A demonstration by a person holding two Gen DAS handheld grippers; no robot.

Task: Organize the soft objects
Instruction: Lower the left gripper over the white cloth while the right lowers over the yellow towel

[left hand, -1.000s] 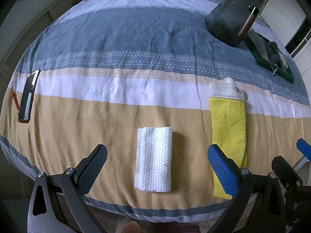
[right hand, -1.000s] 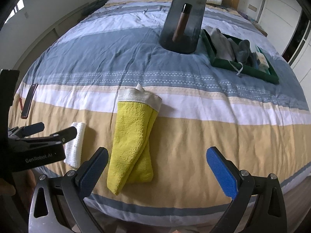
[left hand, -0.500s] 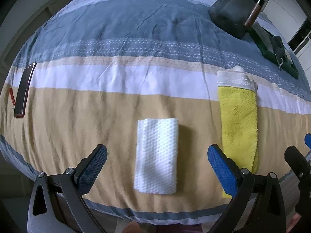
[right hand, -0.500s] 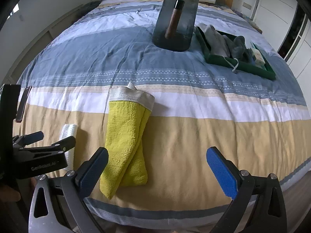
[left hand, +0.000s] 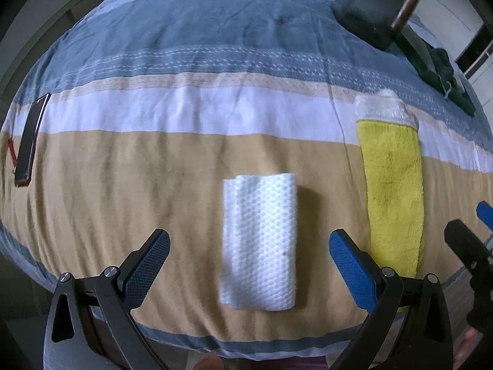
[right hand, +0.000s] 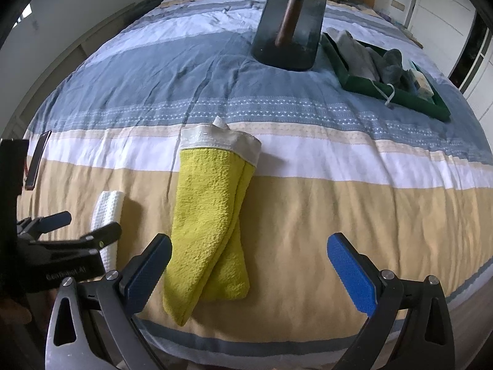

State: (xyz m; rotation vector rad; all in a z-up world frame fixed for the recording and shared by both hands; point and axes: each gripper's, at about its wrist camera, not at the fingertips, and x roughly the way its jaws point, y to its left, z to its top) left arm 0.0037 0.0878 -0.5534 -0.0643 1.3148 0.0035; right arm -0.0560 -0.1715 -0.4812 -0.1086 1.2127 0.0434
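On the striped bedspread (right hand: 308, 215) lay two loose cloths: one folded white cloth (left hand: 258, 243) lined up between your left gripper (left hand: 249, 265) fingers, and one yellow towel (right hand: 209, 225) just beside your right gripper (right hand: 249, 271). Both sets of jaws stood wide apart and held nothing. Farther back you had one green tray (right hand: 397, 94) with several grey cloths, one dark container (right hand: 289, 21), and one phone (left hand: 29, 141). Your left gripper's body read, as far as I could tell, "GenRobot.AI".
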